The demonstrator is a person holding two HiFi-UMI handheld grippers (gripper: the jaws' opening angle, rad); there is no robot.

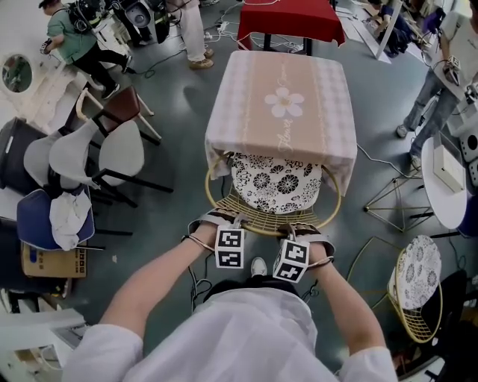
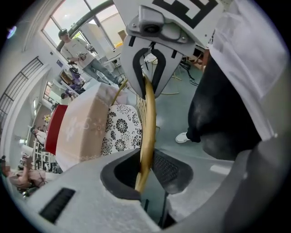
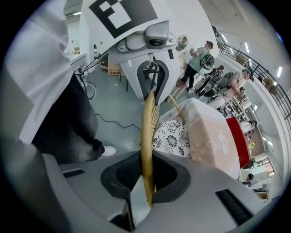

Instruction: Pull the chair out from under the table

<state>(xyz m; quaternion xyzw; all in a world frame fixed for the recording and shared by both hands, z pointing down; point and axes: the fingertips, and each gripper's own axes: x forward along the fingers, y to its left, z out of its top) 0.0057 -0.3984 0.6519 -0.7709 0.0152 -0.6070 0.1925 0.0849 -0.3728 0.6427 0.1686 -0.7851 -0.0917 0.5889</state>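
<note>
Left gripper: points steeply down and is clamped on the top rim of the chair's back. In the left gripper view the gold rim bar runs straight between the two dark pads, which sit narrow against it.

Right gripper: same pose, just beside the left one on the same rim. In the right gripper view the pads are pinched on the bar from both sides.

Each gripper is held in a bare forearm coming from a white sleeve. The marker cubes face the head camera.

Gold wire chair with a round black-and-white floral seat cushion: stands directly in front of the person, back toward them. The seat is tucked under the near edge of the table, and the cushion's far part is hidden beneath the cloth overhang. The curved back rim arcs round the cushion on the near side.

Square table under a pink-beige checked tablecloth with a white flower motif: straight ahead, beyond the chair, its near hem hanging over the seat.

Surroundings:
- The floor is grey.
- A second gold wire chair with a similar floral cushion stands at lower right, well apart.
- A cluster of white shell chairs is at left.
- A red-covered table stands behind the pink one.
- A white shoe shows between the forearms.
</note>
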